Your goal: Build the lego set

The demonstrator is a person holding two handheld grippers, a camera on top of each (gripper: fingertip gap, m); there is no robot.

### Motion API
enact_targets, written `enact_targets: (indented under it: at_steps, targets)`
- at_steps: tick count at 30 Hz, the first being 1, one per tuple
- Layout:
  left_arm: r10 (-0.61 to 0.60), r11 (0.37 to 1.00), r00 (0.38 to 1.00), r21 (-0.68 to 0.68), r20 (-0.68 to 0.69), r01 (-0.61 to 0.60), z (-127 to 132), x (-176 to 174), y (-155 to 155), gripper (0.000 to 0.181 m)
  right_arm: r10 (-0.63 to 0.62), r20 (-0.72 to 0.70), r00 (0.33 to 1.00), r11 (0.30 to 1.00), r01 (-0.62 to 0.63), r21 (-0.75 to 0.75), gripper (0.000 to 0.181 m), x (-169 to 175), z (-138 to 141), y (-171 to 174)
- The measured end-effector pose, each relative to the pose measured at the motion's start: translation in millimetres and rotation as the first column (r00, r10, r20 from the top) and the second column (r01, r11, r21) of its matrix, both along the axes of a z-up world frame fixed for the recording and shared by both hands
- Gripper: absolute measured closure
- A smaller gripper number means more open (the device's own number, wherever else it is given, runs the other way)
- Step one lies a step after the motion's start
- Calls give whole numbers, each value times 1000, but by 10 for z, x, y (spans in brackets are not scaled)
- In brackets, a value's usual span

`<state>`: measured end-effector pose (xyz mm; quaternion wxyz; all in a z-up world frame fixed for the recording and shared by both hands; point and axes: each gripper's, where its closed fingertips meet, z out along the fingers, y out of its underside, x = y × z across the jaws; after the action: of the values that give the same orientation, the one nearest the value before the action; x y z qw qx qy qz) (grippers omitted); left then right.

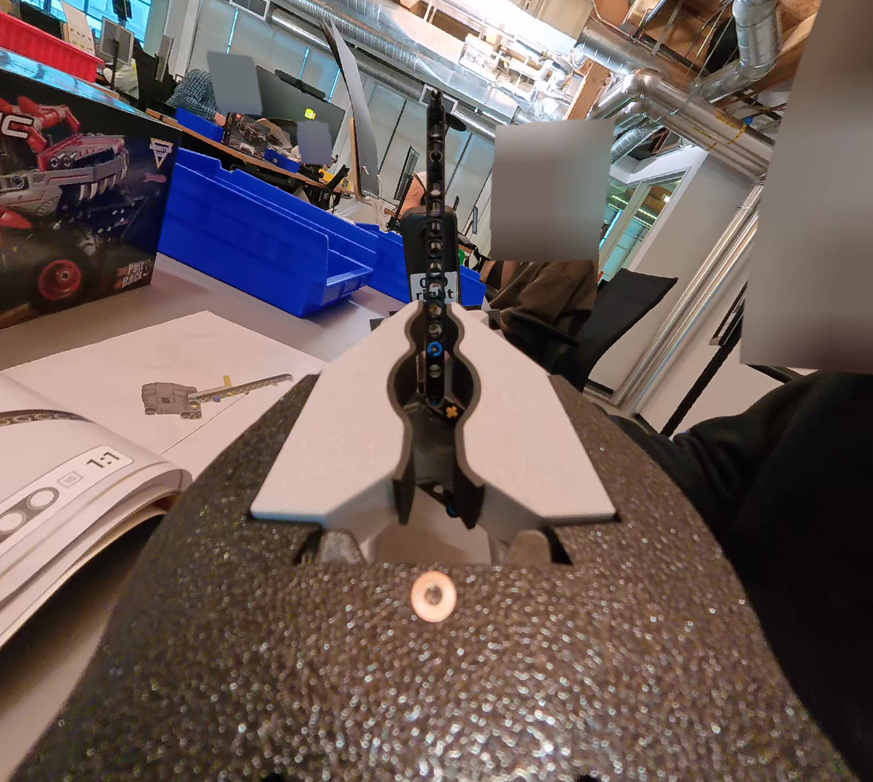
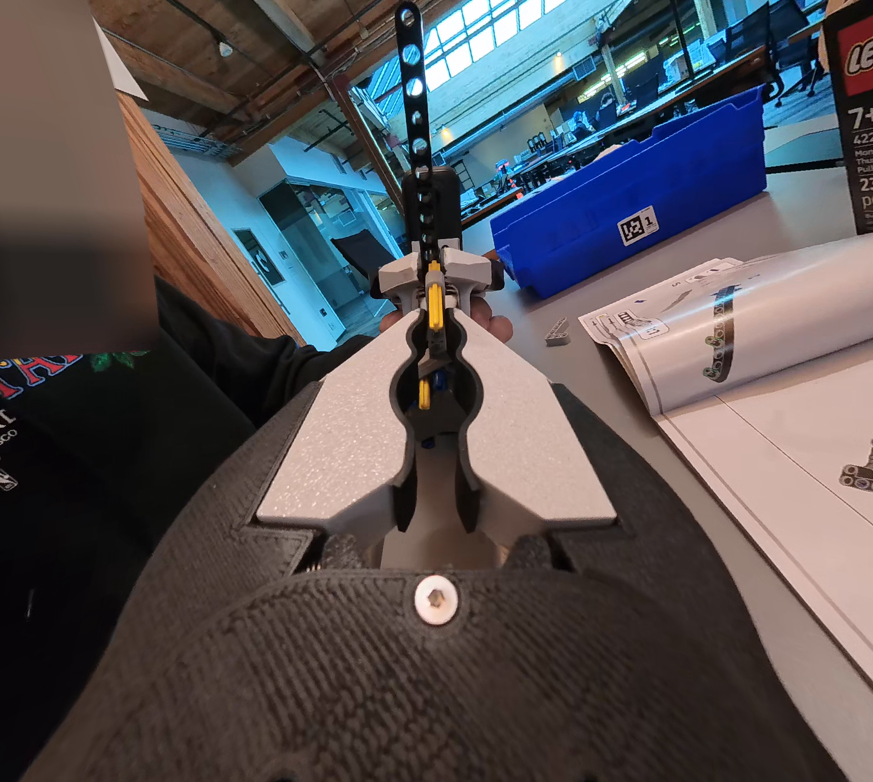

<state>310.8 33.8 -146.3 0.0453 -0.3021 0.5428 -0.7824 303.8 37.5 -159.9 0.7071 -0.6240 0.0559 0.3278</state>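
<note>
Holding: I see both grippers raised above the desk (image 2: 614,310), facing each other, with one lego assembly between them.
Left gripper (image 1: 435,324): its jaws are closed on the long black beam (image 1: 434,211), low in the middle of the left wrist view; the beam stands up from the jaws toward the ceiling.
Beam details: a blue pin (image 1: 435,349) sits in one hole, and a yellow axle end (image 1: 452,412) shows lower, between the jaws.
Right gripper (image 2: 437,334): its jaws are closed on the dark part of the assembly with the yellow axle (image 2: 434,298), in the middle of the right wrist view.
Contact: in the right wrist view the left gripper appears just behind, with its tips almost touching my right tips; the beam rises above it.
Instruction booklet (image 2: 756,334): open on the desk, at the right of the right wrist view and lower left of the left wrist view.
Loose piece (image 2: 557,331): small, grey, on the desk near the booklet.
Blue bins (image 1: 283,230): on the desk behind, middle left of the left wrist view.
Set box (image 1: 80,192): at the left edge of the left wrist view.
Person: dark sleeve (image 2: 212,371) at the left of the right wrist view.
</note>
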Motion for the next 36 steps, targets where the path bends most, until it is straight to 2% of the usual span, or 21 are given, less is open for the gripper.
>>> enact_targets:
  at_steps: [16,29,36]
  targets:
    - [11,1000,1000,-7,21,-10,43,-11,9,176,11,-3,1000,1000,-11,11,177,-20,12,9]
    - [46,994,998,-93,-37,-49,2,72,10,176,-26,-13,1000,1000,26,-9,177,38,-13,34]
    - [52,995,998,-87,-20,-53,-3,73,19,176,-40,-2,999,999,40,-16,176,42,-21,41]
